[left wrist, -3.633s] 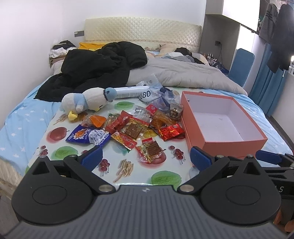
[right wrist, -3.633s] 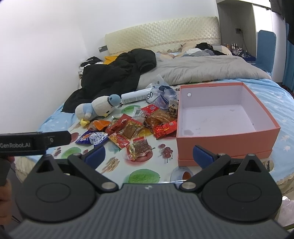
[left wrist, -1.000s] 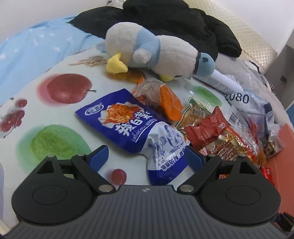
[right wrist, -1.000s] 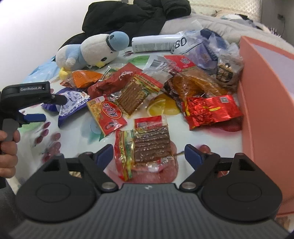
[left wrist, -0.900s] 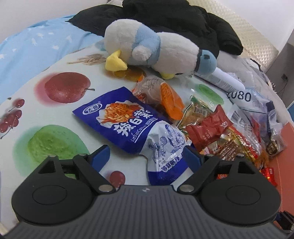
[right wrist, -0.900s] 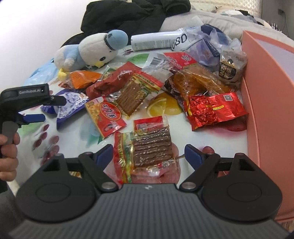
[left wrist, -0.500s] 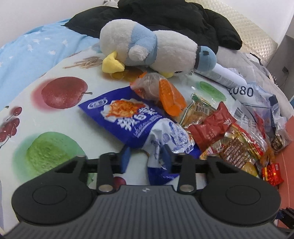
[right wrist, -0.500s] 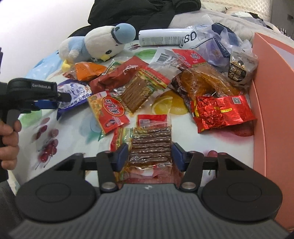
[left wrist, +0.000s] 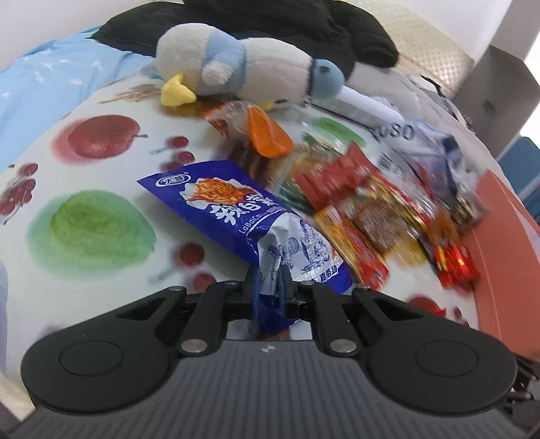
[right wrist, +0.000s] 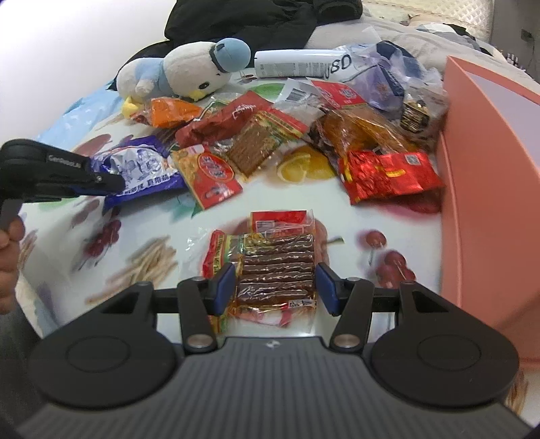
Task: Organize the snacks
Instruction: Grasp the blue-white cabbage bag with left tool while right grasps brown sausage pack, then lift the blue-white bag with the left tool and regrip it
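Place: a home bedroom.
Top of frame: padded headboard (left wrist: 435, 44), black coat (left wrist: 270, 23) on blue star-print bedsheet (left wrist: 44, 77).
Centre: plush bird (right wrist: 182, 74) on fruit-print cloth (left wrist: 91, 216).

Bedroom. White wall (right wrist: 67, 40) on the left. Bed with light-blue star-print sheet (left wrist: 50, 74), quilted cream headboard (left wrist: 435, 44), black jacket (left wrist: 270, 23) and grey duvet (right wrist: 388, 33) piled on it. Fruit-print tablecloth (left wrist: 84, 162) in front. Blue chair (left wrist: 523, 158) at right.
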### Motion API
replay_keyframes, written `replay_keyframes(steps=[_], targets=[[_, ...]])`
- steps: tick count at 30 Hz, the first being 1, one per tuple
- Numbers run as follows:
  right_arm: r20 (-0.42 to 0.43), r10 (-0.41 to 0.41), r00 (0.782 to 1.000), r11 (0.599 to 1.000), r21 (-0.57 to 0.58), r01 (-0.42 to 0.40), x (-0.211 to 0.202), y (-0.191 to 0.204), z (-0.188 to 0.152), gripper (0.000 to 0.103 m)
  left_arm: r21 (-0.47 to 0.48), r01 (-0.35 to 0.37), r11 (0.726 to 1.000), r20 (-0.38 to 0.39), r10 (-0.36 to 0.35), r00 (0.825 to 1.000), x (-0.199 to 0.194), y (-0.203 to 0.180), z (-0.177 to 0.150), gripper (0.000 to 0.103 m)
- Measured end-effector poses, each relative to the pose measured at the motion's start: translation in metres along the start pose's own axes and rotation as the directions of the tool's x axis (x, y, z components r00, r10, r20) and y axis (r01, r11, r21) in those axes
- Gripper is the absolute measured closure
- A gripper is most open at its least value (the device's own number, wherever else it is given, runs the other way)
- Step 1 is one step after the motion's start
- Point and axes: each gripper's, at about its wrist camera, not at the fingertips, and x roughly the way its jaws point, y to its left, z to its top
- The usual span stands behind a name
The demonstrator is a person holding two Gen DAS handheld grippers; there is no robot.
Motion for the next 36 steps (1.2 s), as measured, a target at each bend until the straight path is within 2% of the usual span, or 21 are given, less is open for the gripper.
replay_keyframes(steps=[11, 17, 19, 20, 21, 22, 23, 28, 30, 34, 36], targets=[[0.009, -0.044, 0.999, 0.998, 0.043, 0.044, -0.038, -0.009, -0.036, 0.048, 0.093, 0.093, 0.991, -0.078, -0.086, 0.993, -0.055, -0.015, -0.052, 0.091], [0.018, -0.089, 0.996, 0.992, 0.097, 0.087, -0.048, -0.019, -0.05, 0.047, 0.082, 0.037, 0.996, -0.085, -0.03, 0.996, -0.073, -0.007, -0.062, 0.088], [0.022, -0.088, 0.996, 0.99, 0.115, 0.085, -0.048, -0.021, -0.052, 0.047, 0.068, 0.015, 0.998, -0.088, -0.009, 0.996, -0.076, -0.005, -0.061, 0.072], [0.027, -0.088, 0.996, 0.989, 0.121, 0.084, -0.049, -0.022, -0.053, 0.043, 0.051, 0.007, 0.999, -0.085, -0.003, 0.996, -0.078, -0.004, -0.061, 0.046], [0.033, -0.087, 0.996, 0.988, 0.127, 0.082, -0.049, -0.023, -0.053, 0.032, 0.036, 0.003, 0.999, -0.077, 0.0, 0.997, -0.081, -0.004, -0.061, 0.022], [0.034, -0.092, 0.995, 0.988, 0.131, 0.087, -0.048, -0.024, -0.053, 0.026, 0.025, 0.0, 1.0, -0.06, 0.001, 0.998, -0.083, -0.004, -0.061, 0.016], [0.037, -0.1, 0.994, 0.987, 0.134, 0.094, -0.047, -0.024, -0.053, 0.022, 0.021, -0.002, 1.0, -0.043, 0.003, 0.999, -0.085, -0.005, -0.06, 0.013], [0.048, -0.104, 0.993, 0.987, 0.125, 0.097, -0.045, -0.024, -0.056, 0.023, -0.011, -0.022, 1.0, -0.06, 0.021, 0.998, -0.076, -0.018, -0.056, 0.008], [0.06, -0.089, 0.994, 0.989, 0.127, 0.081, -0.044, -0.024, -0.058, 0.023, -0.016, -0.045, 0.999, -0.058, 0.044, 0.997, -0.07, -0.024, -0.054, 0.007], [0.065, -0.082, 0.995, 0.991, 0.107, 0.075, -0.041, -0.021, -0.059, 0.024, -0.033, -0.042, 0.999, -0.058, 0.04, 0.998, -0.061, -0.031, -0.048, 0.005], [0.068, -0.078, 0.995, 0.993, 0.097, 0.071, -0.039, -0.019, -0.06, 0.028, -0.023, -0.064, 0.998, -0.055, 0.063, 0.997, -0.055, -0.037, -0.045, 0.004]])
